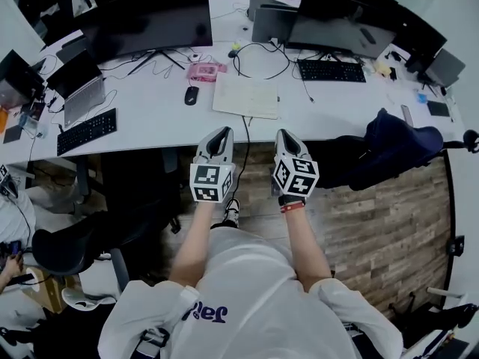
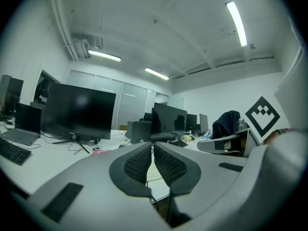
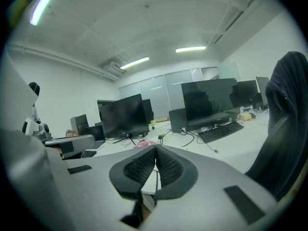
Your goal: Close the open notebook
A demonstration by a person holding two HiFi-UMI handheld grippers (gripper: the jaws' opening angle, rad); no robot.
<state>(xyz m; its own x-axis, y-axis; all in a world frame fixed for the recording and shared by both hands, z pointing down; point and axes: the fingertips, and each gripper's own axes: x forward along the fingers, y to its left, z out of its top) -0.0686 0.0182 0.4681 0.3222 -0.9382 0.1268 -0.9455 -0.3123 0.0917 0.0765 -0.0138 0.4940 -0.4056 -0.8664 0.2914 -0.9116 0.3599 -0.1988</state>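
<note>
On the white desk (image 1: 150, 111), a laptop (image 1: 78, 88) and a black keyboard (image 1: 86, 131) lie at the left, then a dark mouse (image 1: 191, 95), and just right of it the open notebook (image 1: 247, 96) lies flat with its pale pages up, a cable running from under its near edge. Short of the desk's edge, the left gripper (image 1: 222, 132) and the right gripper (image 1: 284, 133) hang side by side, pointing at the notebook without touching it. Each has its jaws pressed together on nothing, and a dark jacket (image 1: 397, 144) hangs over a chair at the far right.
</note>
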